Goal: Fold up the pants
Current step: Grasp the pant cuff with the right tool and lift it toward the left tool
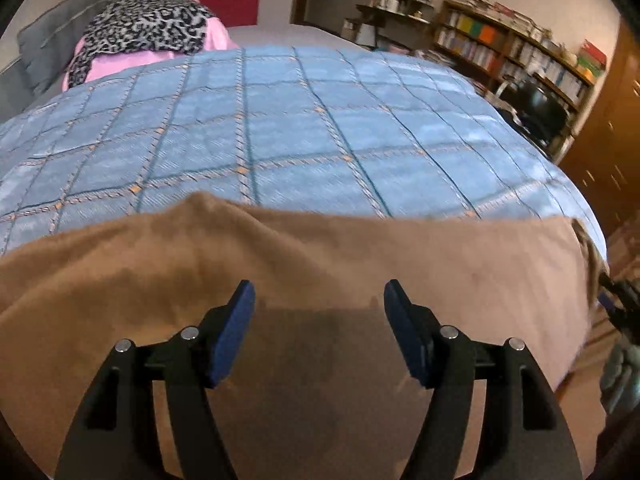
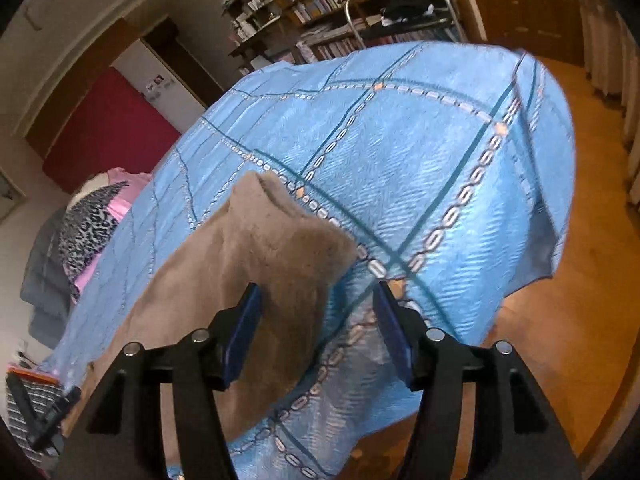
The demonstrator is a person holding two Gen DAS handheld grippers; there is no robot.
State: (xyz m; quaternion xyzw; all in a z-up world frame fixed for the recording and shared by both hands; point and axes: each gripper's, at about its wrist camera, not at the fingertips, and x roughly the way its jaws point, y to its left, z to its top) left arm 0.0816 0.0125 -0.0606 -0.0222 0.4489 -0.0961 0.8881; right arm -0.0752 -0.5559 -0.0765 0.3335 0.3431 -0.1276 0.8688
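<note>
From the left wrist, the left gripper (image 1: 319, 300) hangs over the brown pants (image 1: 280, 264), which lie spread across the near edge of a bed under a blue checked bedspread (image 1: 300, 120). Its jaws stand apart with nothing pinched between them; the blue pads (image 1: 236, 332) are clear of the cloth below. Farther back on the bed lies a heap of pink and leopard-print clothes (image 1: 148, 36), with a grey pillow (image 1: 44, 40) beside it, and a bookshelf (image 1: 508, 48) stands along the far wall. From the right wrist, the right gripper (image 2: 318, 300) hovers at one end of the pants (image 2: 256, 256), where the brown cloth ends in a soft raised corner on the bedspread (image 2: 420, 152). Its jaws are released too: the left pad sits just beside the edge of the cloth, the other over bare bedspread, and neither presses on it. The wooden floor (image 2: 580, 280) shows past the corner of the bed.
</note>
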